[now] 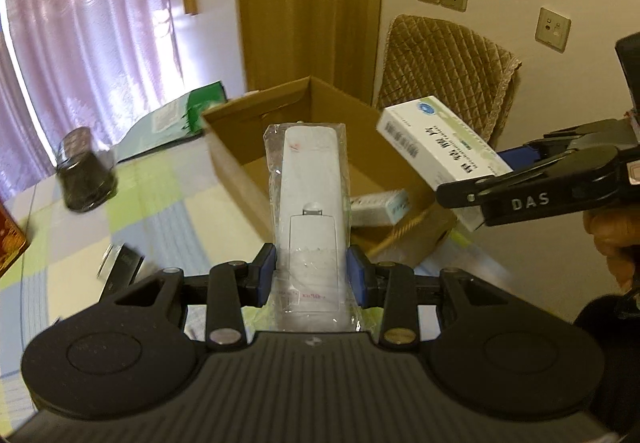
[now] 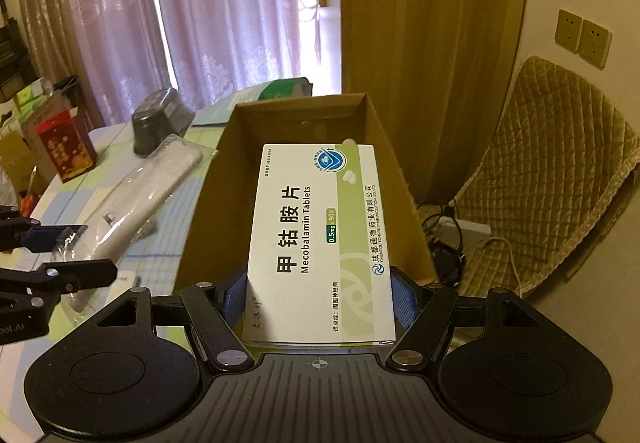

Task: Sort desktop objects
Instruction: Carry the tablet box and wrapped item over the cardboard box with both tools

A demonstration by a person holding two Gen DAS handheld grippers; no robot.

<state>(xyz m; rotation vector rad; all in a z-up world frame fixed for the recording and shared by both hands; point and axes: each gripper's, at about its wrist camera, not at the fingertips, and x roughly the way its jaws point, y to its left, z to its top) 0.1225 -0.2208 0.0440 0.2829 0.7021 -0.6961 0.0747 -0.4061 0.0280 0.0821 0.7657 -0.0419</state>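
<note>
Both tools are matte black plastic with a ribbed centre plate flanked by two round housings with shallow discs. Silver and brass rivets pin the jointed link bars. The left gripper (image 1: 312, 271) and the right gripper (image 2: 320, 299) carry blue ribbed pads (image 2: 404, 301). White letters "DAS" mark one finger (image 1: 530, 201)

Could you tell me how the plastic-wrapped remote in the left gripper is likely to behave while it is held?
The remote looks rigid, so it should stay straight between the left gripper's pads. Its loose, glossy plastic wrap may let it slip. Gripped near one end, it could pivot downward.
</note>
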